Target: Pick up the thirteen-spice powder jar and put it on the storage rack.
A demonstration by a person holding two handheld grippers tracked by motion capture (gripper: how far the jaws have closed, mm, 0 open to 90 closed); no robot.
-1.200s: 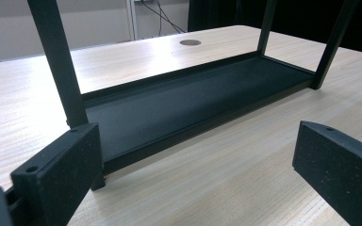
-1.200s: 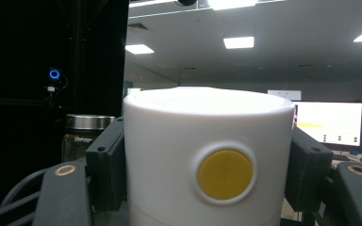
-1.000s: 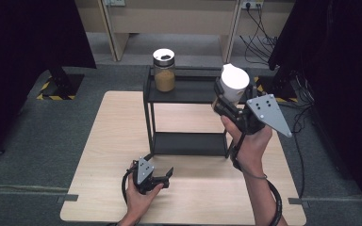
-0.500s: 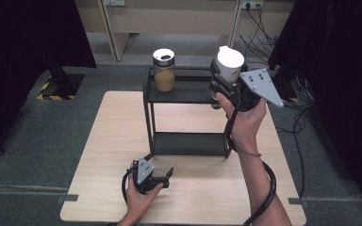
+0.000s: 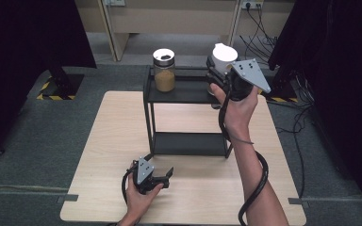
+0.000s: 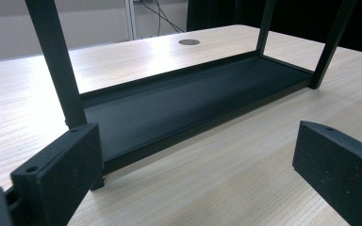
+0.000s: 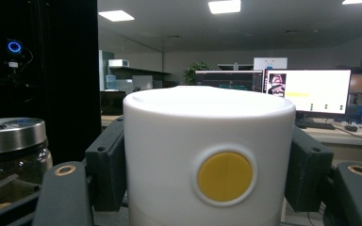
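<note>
My right gripper [image 5: 217, 70] is shut on a white container [image 5: 223, 54] with a round yellow dot [image 7: 225, 177] on its side, held over the right end of the black rack's top shelf [image 5: 188, 92]. Both black pads [image 7: 105, 165] press the white container's sides in the right gripper view. A glass jar [image 5: 164, 70] with brown contents and a metal lid stands on the top shelf at the left. My left gripper [image 5: 162, 175] rests low on the wooden table [image 5: 113, 136], open, facing the rack's bottom shelf [image 6: 184, 103] with nothing between its jaws.
The two-tier black rack stands mid-table on thin posts [image 6: 59, 66]. A round grommet [image 6: 189, 42] is set in the tabletop behind it. Cables [image 5: 259, 33] lie on the floor beyond the table; dark curtains hang at both sides. Monitors [image 7: 311, 92] glow far off.
My right gripper has carried the white container up and away from me, from beside the rack's right post to above the top shelf's right end. The left gripper has stayed put.
</note>
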